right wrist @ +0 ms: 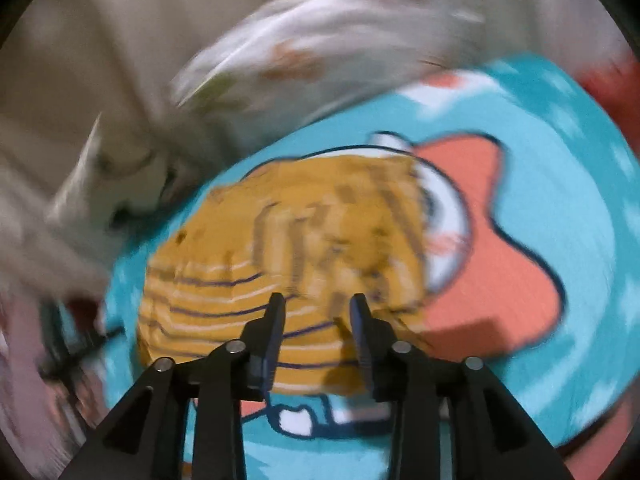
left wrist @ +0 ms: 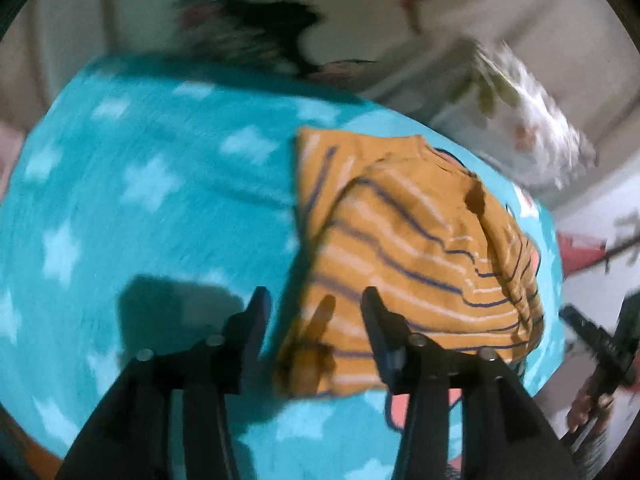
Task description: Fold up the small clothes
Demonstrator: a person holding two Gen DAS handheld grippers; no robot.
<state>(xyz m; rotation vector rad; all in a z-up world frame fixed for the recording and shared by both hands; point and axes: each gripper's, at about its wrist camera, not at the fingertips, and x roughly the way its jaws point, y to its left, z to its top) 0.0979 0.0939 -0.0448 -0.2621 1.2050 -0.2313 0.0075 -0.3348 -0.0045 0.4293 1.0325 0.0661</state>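
Striped shirt [left wrist: 404,248] lies folded on blanket [left wrist: 160,184]; both grippers' jaws hang parted above it, empty.

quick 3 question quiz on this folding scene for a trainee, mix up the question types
1. True or false: the left tongs are clamped on the orange striped shirt.
2. Multiple choice: the shirt lies on (a) a bare wooden table, (b) a blue blanket with pale stars, (c) a white towel.
3. Short answer: what shows between the fingers of the right tongs, and is it gripped?

Key
1. False: the fingers stand apart above the shirt's edge, nothing pinched.
2. b
3. The orange striped shirt lies below them on the blanket; the jaws stand apart and grip nothing.
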